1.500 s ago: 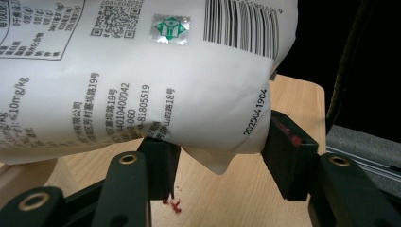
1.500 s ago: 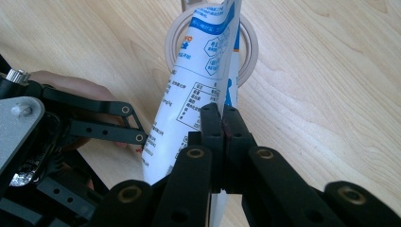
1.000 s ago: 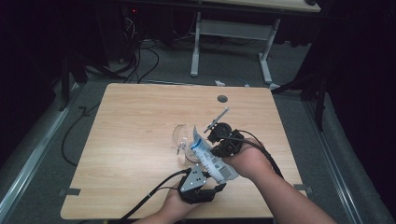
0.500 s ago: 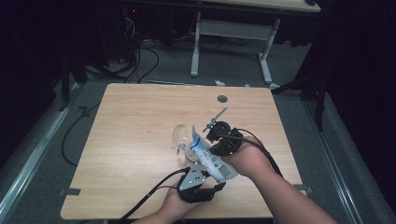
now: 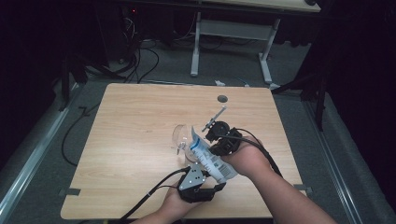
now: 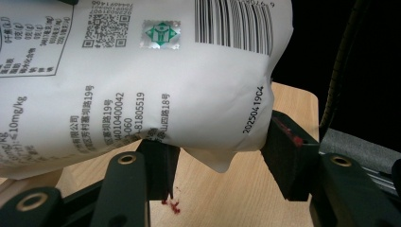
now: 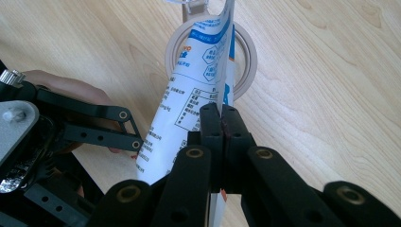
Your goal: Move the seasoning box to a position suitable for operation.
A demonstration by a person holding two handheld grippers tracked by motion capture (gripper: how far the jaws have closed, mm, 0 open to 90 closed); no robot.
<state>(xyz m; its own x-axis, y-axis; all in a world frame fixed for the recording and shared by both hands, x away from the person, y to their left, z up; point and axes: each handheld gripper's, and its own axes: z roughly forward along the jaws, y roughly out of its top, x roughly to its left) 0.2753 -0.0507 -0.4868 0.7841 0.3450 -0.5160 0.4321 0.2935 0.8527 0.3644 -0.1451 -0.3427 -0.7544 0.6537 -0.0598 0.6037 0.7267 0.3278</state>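
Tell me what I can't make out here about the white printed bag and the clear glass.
- White printed bag: left gripper view, top and left edges cut off its upper print.
- Bag's open mouth: right gripper view, top edge crops it.
- Clear glass: high view, bag covers its near side; contents too small to tell.

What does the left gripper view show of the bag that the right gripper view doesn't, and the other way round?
Left gripper view: the bag's barcode, QR code, green mark and date stamp, and both jaws of the left gripper pressed on its bulging end. Right gripper view: the right gripper shut on the bag's thin edge, with a clear glass on the table behind it. Both: the white printed bag and the wooden table.
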